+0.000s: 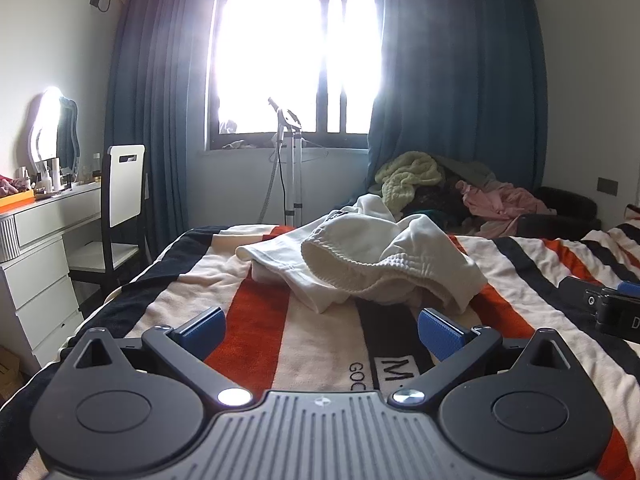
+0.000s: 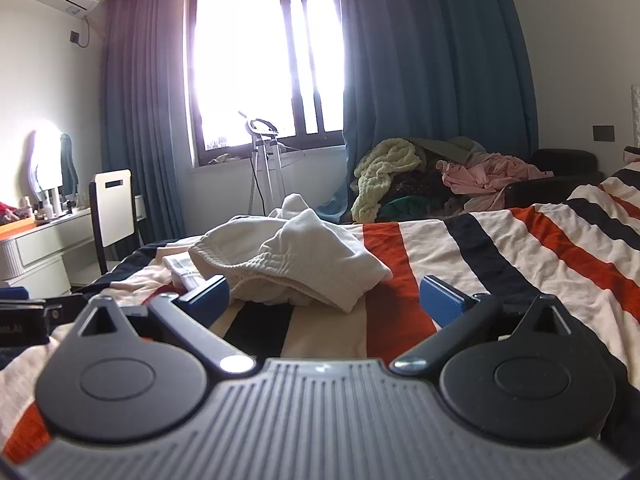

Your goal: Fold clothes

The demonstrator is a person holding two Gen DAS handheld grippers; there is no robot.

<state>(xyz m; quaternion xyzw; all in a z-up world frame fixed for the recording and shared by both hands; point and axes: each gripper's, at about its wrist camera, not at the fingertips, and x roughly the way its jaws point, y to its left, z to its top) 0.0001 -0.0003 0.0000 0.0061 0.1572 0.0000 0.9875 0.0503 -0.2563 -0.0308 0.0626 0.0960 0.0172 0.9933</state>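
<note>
A crumpled white garment with an elastic waistband [image 1: 372, 264] lies in a heap on the striped bed cover [image 1: 256, 320]. My left gripper [image 1: 322, 330] hovers low over the cover just short of the heap, jaws wide apart, nothing between its blue pads [image 1: 440, 332]. In the right wrist view the same white garment [image 2: 288, 264] sits ahead and slightly left. My right gripper [image 2: 324, 296] is open too, its left pad [image 2: 208, 292] close to the garment's near edge, not touching. Each gripper shows at the edge of the other's view: right one [image 1: 608, 308], left one [image 2: 28, 316].
A pile of other clothes, yellow-green knit [image 1: 408, 180] and pink fabric [image 1: 504, 200], lies beyond the bed's far side. A white dresser [image 1: 44, 240] and chair [image 1: 120, 208] stand left. A garment steamer stand [image 1: 290, 160] is under the window with blue curtains.
</note>
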